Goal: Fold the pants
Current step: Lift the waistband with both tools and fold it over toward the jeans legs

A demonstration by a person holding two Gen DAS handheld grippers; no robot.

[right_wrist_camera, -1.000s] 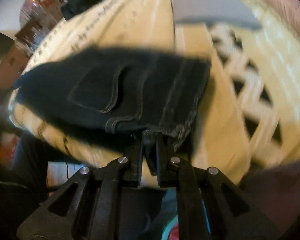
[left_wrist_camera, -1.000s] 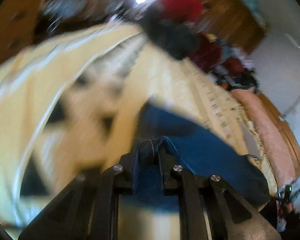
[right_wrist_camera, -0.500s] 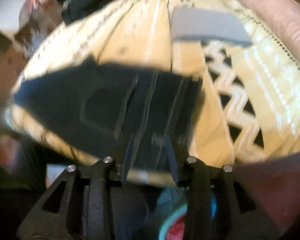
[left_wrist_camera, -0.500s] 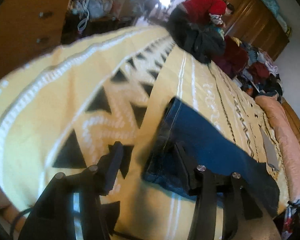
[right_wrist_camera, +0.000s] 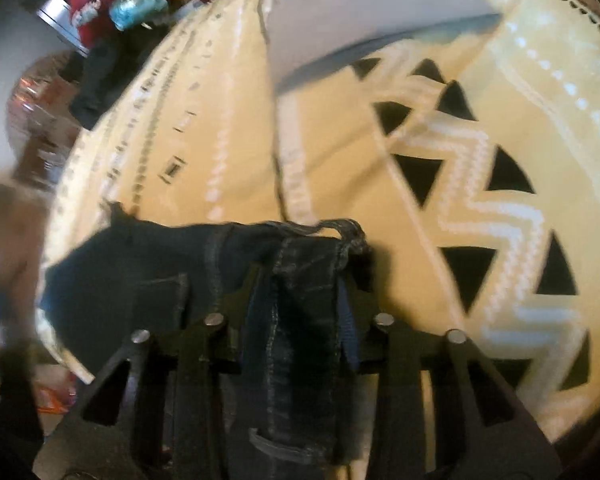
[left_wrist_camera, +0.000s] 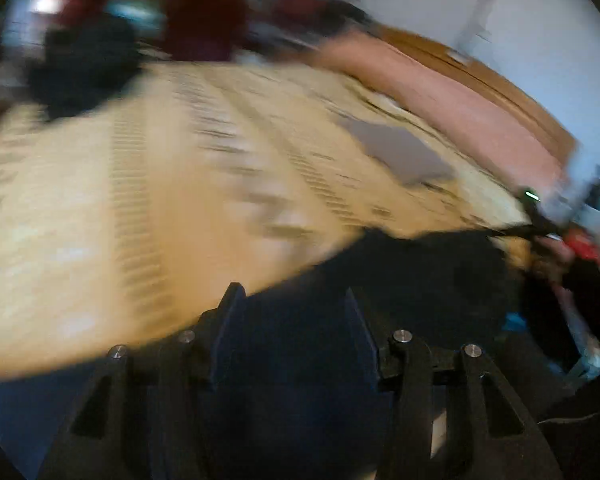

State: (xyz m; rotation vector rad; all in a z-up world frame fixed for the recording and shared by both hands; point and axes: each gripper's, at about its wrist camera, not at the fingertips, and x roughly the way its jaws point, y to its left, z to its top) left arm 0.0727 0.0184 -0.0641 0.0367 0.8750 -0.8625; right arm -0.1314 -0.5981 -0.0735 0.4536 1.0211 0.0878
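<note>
Since half a second before, the left gripper (left_wrist_camera: 290,308) had swung from the blanket's triangle-patterned end toward the pillow side, and the right gripper (right_wrist_camera: 300,284) had closed in on the denim.

Left gripper: black plastic, jaws wide apart, nothing between them; the dark blue denim pants (left_wrist_camera: 400,280) lay just under and ahead of its fingers. View heavily motion-blurred.

Right gripper: jaws part open with the pants' stitched waistband edge (right_wrist_camera: 304,280) standing between the fingers; whether they pinched it could not be told. A belt loop and seam lines showed sharply here; a back pocket lay to the left.

Pants: flat on the near edge of the bed, thick woven denim with frayed threads at the top corner.

Surface: cream-yellow woven blanket (right_wrist_camera: 340,160) with white zigzag bands, black triangles and rows of small dashes; the triangles showed only in the right view.

On it: grey flat rectangular folded cloth (right_wrist_camera: 364,12), well apart from the pants, seen in both views.

Left view only: long pink bolster (left_wrist_camera: 440,96) along a wooden headboard, white wall, blurred dark and red clothing heaps (left_wrist_camera: 204,20) beyond the bed.
</note>
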